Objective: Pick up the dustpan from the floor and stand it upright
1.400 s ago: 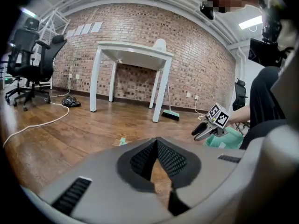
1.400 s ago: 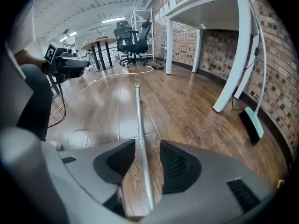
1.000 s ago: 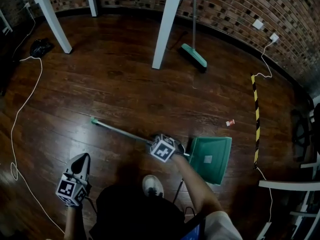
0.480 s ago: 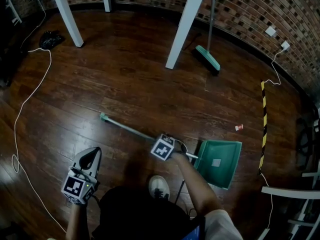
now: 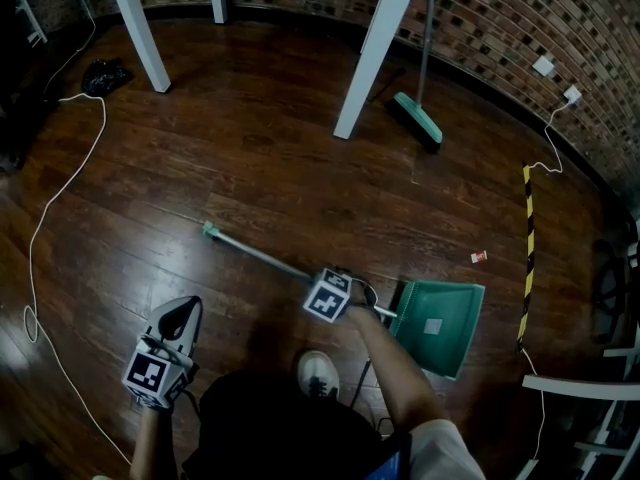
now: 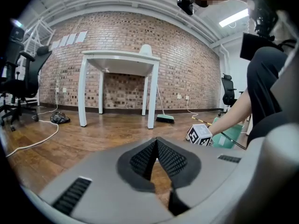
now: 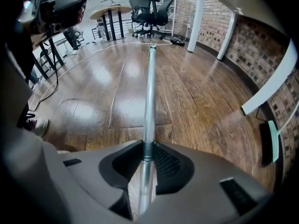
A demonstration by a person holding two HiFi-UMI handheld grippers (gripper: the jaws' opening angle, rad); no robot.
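Note:
A green dustpan (image 5: 437,325) lies flat on the dark wooden floor, its long metal handle (image 5: 255,254) running up-left to a green tip. My right gripper (image 5: 352,304) points steeply down over the handle, close to the pan. In the right gripper view the handle (image 7: 150,92) runs straight between the jaws of the right gripper (image 7: 146,149), which are closing, and both pads touch it. My left gripper (image 5: 180,314) hangs at the lower left, shut and empty, well away from the handle. In the left gripper view the left gripper (image 6: 155,146) faces the pan (image 6: 232,136).
A green broom (image 5: 415,116) leans by a white table leg (image 5: 375,53); another leg (image 5: 135,28) stands far left. A white cable (image 5: 45,218) loops along the left floor. Yellow-black tape (image 5: 528,238) and a small red scrap (image 5: 479,256) lie right. My shoe (image 5: 318,373) is near the handle.
The right gripper has sunk a little onto the handle beside the pan. The dustpan lies where it was, and the left gripper has hardly moved.

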